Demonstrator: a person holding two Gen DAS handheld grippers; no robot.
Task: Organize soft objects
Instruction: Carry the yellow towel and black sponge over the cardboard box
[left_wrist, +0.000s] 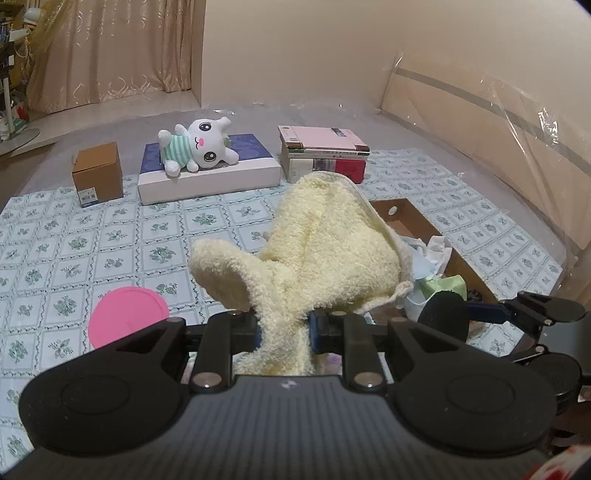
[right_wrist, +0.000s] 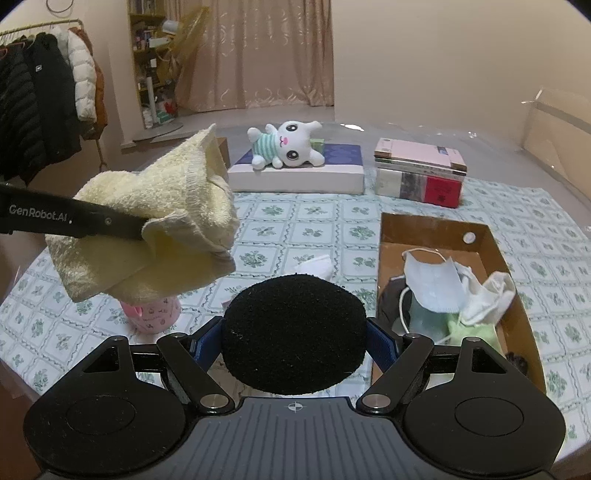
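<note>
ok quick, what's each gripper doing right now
left gripper: closed on the yellow towel, held up off the table
right gripper: closed on a black foam pad

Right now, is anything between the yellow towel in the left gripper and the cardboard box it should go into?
Nothing visible blocks it. The fluffy yellow towel hangs in the air left of the open brown cardboard box, with only bare patterned tablecloth between them.
</note>
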